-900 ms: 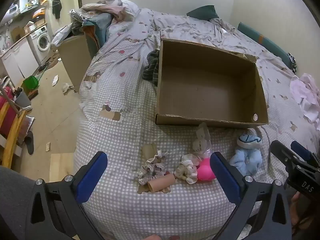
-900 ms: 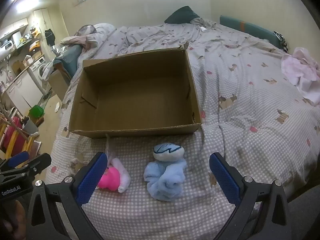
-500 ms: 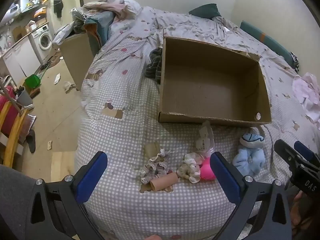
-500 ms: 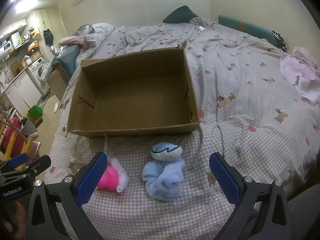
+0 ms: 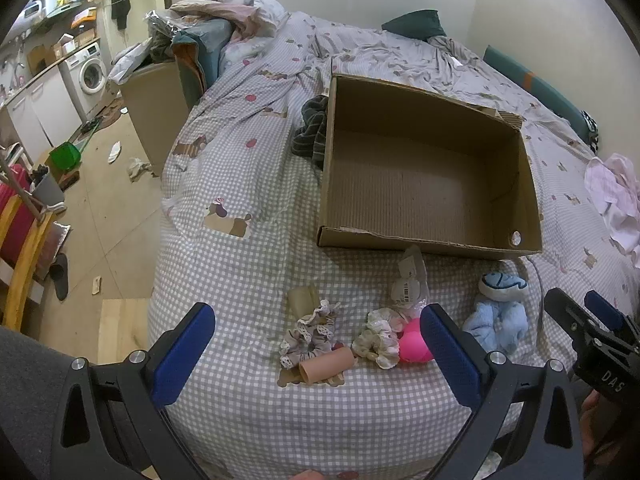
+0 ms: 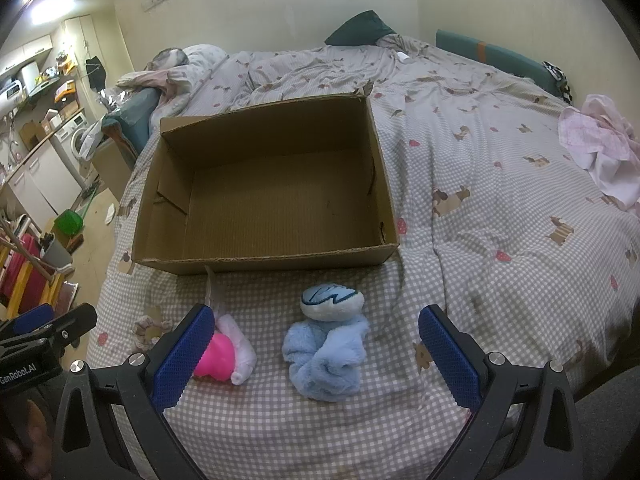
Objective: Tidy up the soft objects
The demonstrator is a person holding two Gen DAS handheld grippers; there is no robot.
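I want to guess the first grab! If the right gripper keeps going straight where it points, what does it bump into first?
Most likely the fluffy blue plush toy. It lies on the bed right between the open right gripper fingers, in front of the empty cardboard box. Depth is hard to judge through this lens.

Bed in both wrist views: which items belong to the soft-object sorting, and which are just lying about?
Job: cardboard box, blue plush toy, pink toy, grey scrunchie, cream scrunchie.

Lying about: pink garment, dark striped cloth, green pillow.
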